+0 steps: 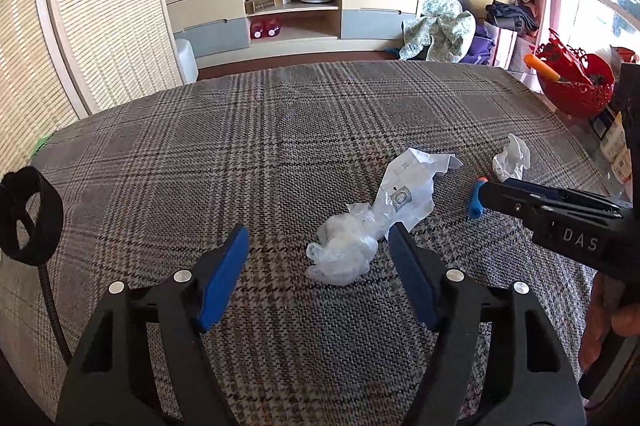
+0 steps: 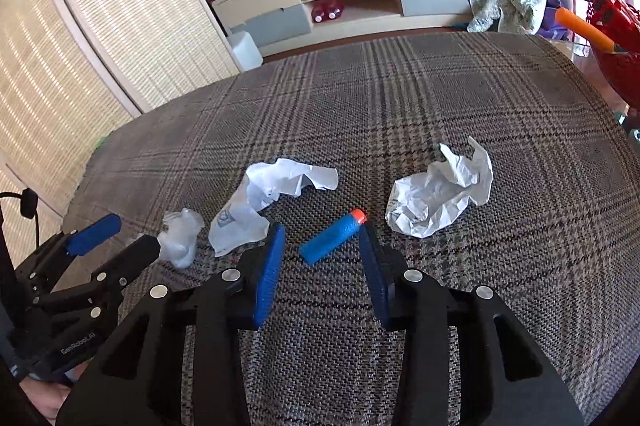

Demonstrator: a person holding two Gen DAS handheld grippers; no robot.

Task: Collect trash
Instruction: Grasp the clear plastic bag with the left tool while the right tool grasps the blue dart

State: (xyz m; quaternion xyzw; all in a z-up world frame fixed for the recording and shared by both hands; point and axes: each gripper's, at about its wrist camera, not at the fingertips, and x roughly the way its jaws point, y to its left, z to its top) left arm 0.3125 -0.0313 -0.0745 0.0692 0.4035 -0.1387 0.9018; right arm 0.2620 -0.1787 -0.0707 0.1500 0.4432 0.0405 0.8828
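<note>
1. Plaid cloth (image 1: pixel 200 146) covers the bench, and four bits of trash lie loose on it near the front: a clear plastic wad (image 1: pixel 344 254), a flat white wrapper (image 1: pixel 412 186) touching it, a blue foam dart (image 2: pixel 332 236) with an orange tip, and a crumpled paper (image 2: pixel 440 194) furthest right.
2. Both tools are lined up each on its own piece, so the job looks split: one hand per item, likely to be lifted together.
3. Left gripper (image 1: pixel 318 238): fingers spread wide, holding nothing. The plastic wad sits between them, just ahead of the tips and nearer the right finger (image 1: pixel 408 266), whose tip overlaps the wrapper's lower edge. Closing here may pinch the wrapper too.
4. Right gripper (image 2: pixel 322 242): fingers also wide and empty. The dart lies slantwise in the gap, its orange tip close to the right finger (image 2: pixel 372 266), its blue end toward the left one; I cannot tell whether it touches.
5. Crumpled paper stays well clear of both tools, untouched.
6. Red basket (image 1: pixel 576 82) stands off the bench's right edge, possibly the drop spot.
</note>
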